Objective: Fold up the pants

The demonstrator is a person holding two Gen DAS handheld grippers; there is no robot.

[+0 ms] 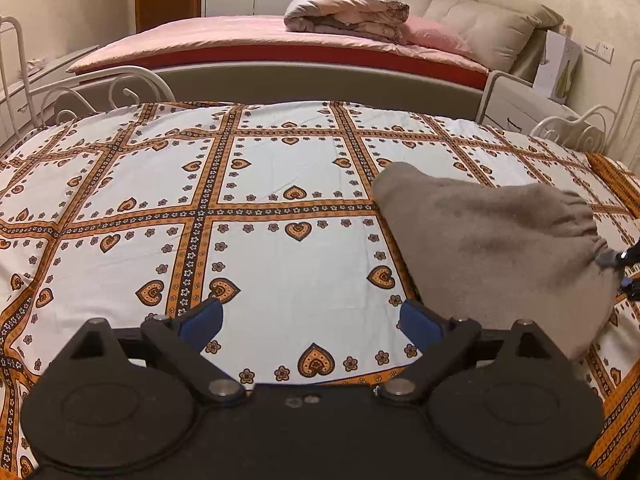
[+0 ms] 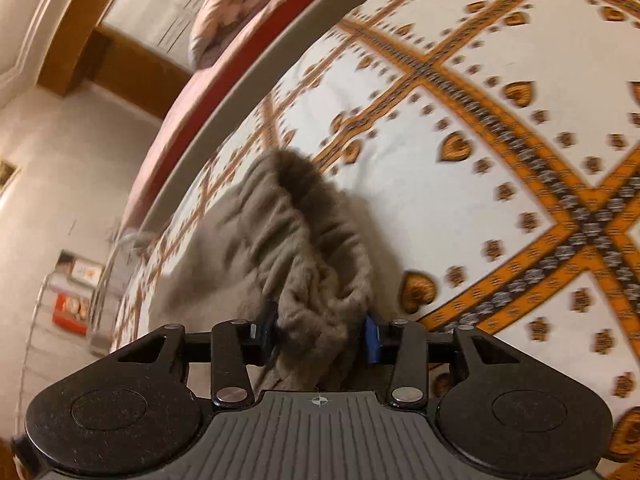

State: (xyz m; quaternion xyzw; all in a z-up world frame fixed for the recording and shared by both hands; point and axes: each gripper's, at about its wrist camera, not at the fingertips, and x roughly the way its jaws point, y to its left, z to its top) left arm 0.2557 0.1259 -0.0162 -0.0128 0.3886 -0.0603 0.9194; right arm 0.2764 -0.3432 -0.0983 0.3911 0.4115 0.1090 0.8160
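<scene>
Grey-brown fleece pants [image 1: 496, 248] lie on the patterned bedsheet [image 1: 280, 184] at the right, lifted at the elastic waistband. My left gripper [image 1: 312, 320] is open and empty, low over the sheet to the left of the pants. My right gripper [image 2: 320, 332] is shut on the bunched waistband of the pants [image 2: 296, 240] and holds it above the sheet; it shows at the right edge of the left wrist view [image 1: 624, 268]. The right wrist view is tilted and blurred.
A white metal bed frame [image 1: 120, 88] edges the far side of the sheet. Behind it stands a second bed with a pink cover [image 1: 240, 36], a folded quilt [image 1: 348, 12] and pillows. A nightstand [image 1: 520, 100] stands at the back right.
</scene>
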